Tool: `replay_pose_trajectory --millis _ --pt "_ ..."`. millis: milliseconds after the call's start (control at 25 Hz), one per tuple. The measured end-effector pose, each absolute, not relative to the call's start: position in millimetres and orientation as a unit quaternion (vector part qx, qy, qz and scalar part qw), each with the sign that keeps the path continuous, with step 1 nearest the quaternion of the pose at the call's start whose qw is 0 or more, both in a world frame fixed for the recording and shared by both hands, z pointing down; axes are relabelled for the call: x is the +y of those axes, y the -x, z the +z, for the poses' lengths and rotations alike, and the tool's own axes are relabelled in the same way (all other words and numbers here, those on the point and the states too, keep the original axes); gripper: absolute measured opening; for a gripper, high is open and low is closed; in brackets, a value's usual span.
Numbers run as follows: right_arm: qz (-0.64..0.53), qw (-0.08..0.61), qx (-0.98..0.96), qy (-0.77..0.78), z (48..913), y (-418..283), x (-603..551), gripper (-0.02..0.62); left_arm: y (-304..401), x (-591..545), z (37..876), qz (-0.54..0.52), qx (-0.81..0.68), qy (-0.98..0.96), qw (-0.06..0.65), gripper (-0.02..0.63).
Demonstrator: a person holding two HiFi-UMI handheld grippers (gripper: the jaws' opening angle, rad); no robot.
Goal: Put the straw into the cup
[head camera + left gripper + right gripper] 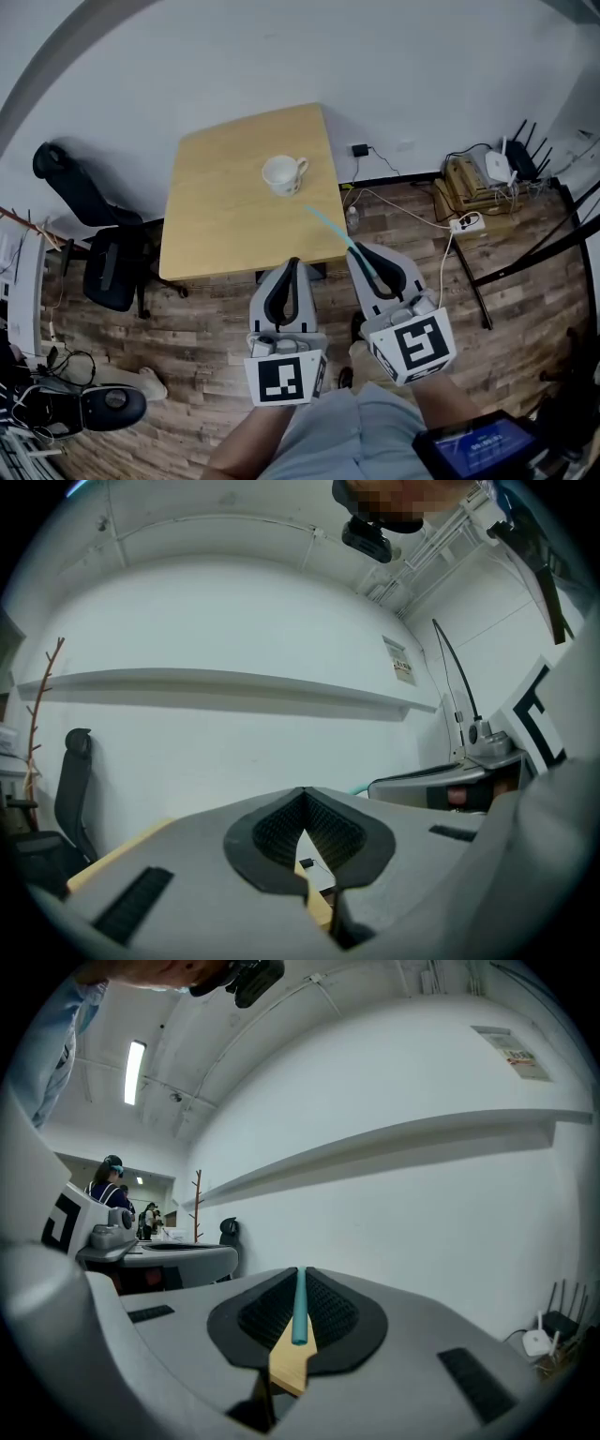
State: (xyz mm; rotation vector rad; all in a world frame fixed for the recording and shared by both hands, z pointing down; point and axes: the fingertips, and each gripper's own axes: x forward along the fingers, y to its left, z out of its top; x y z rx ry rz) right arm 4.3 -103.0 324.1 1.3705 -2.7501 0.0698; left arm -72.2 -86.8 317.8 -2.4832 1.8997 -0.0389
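Note:
A white mug (283,174) stands upright on the far half of the small wooden table (225,216). A teal straw (330,229) slants over the table's near right corner, its free end pointing toward the mug but well short of it. My right gripper (359,251) is shut on the straw's near end, below and right of the mug. In the right gripper view the straw (299,1307) runs straight out between the closed pads. My left gripper (293,264) hovers at the table's near edge, shut and empty; its pads (281,832) meet at the tip.
A black office chair (111,267) stands left of the table. On the floor to the right lie a power strip (467,223), cables, a router (497,167) on a wooden box and a black metal frame (553,244). A small bottle (352,218) sits by the table's right edge.

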Motion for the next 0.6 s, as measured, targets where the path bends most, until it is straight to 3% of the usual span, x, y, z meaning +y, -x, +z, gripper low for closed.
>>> replay_pose_trajectory --millis 600 --pt "0.027 0.016 -0.925 -0.378 315.8 12.5 -215.1 0.025 71.7 -204.0 298.6 -0.028 0.645 0.763 0.032 -0.003"
